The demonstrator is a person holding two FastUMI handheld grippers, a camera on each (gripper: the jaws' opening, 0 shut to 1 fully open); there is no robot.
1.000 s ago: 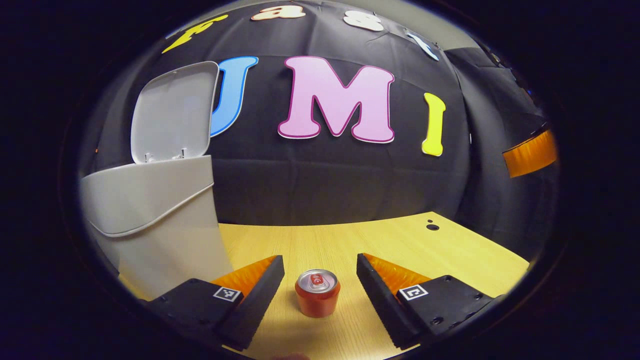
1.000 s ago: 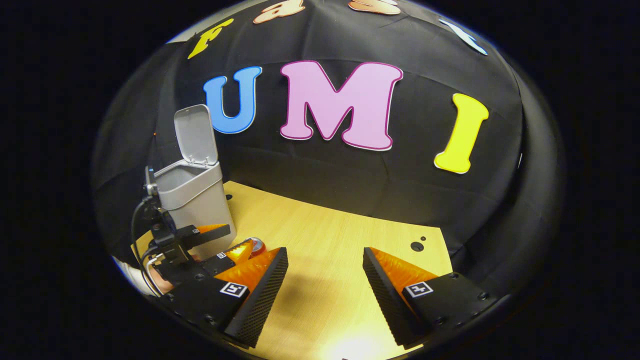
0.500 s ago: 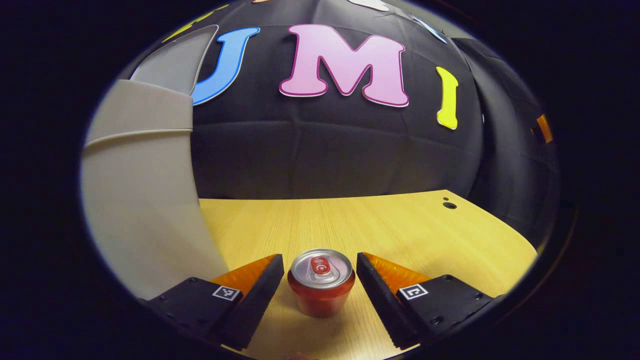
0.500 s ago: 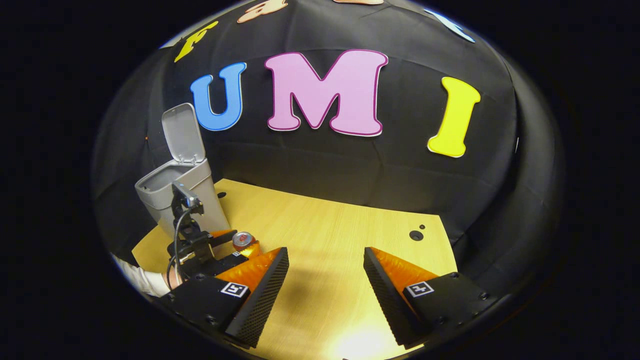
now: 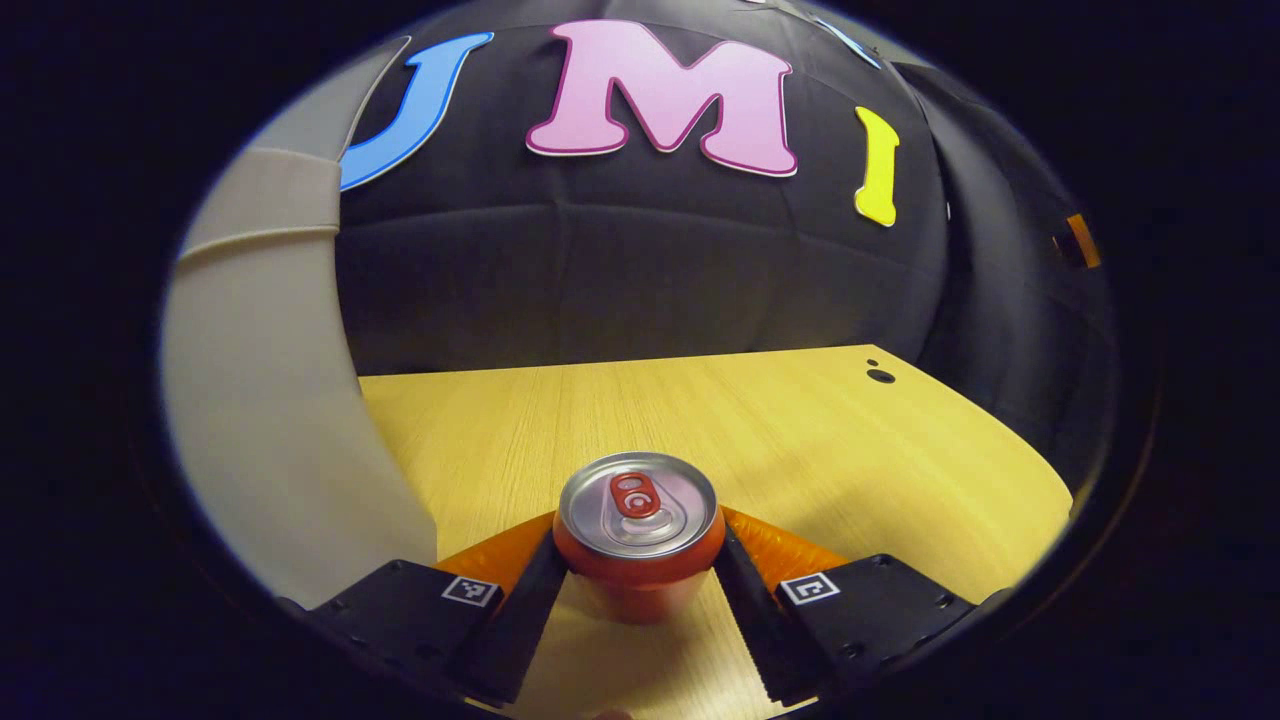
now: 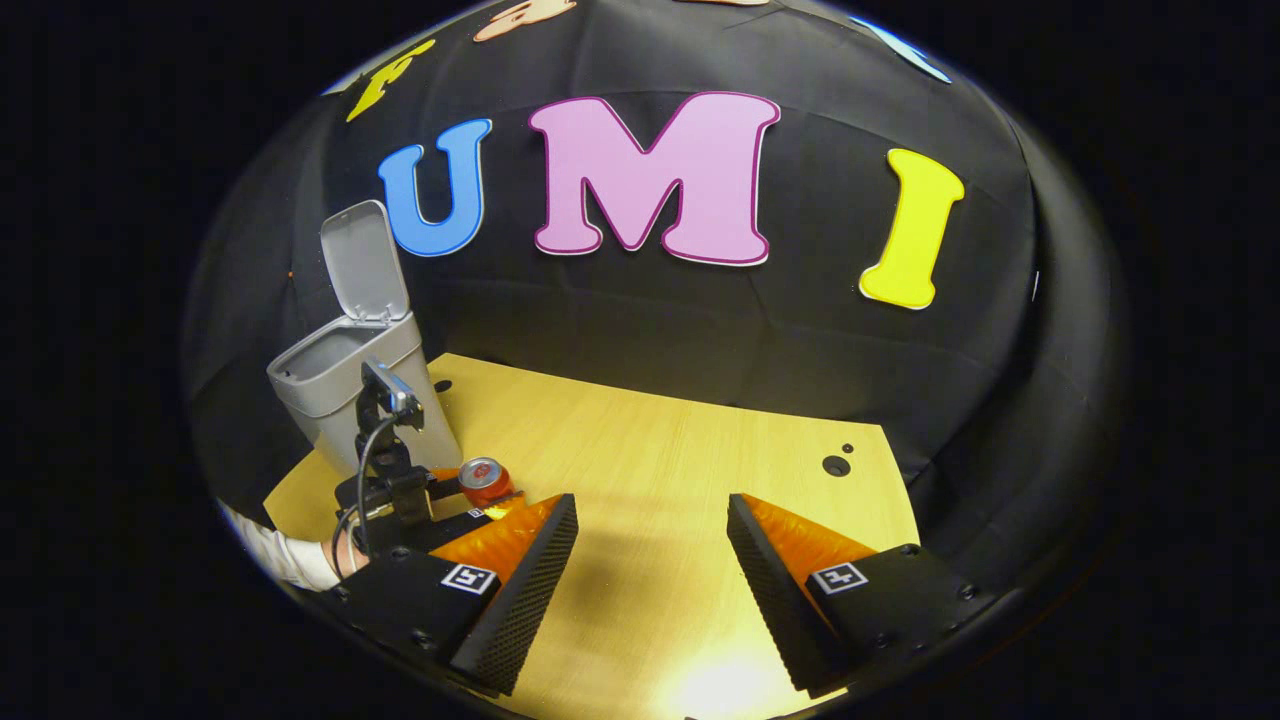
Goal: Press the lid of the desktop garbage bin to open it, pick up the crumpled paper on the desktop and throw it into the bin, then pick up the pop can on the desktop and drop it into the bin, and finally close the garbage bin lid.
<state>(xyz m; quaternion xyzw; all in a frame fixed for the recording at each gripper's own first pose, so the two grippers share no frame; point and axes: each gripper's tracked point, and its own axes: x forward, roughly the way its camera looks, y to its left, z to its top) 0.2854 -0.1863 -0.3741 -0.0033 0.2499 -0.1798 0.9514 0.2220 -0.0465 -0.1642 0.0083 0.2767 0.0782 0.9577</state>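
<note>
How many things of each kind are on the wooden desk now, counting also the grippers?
Grey plastic garbage bin, lid up: 1
Red pop can with silver top, standing between the left gripper's fingers: 1
Two-finger grippers: 2 (left gripper, right gripper)
Total: 4

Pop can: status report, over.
Left gripper shut on the pop can, upright on the desktop. Right gripper open, empty. Bin lid up; nothing in the way.

I count one red aluminium pop can with a silver top (image 5: 638, 535), one grey plastic garbage bin (image 6: 345, 385) with one raised grey lid (image 6: 362, 262), one light wooden surface (image 6: 660, 500), and two dark round holes (image 6: 836, 465) in it.
</note>
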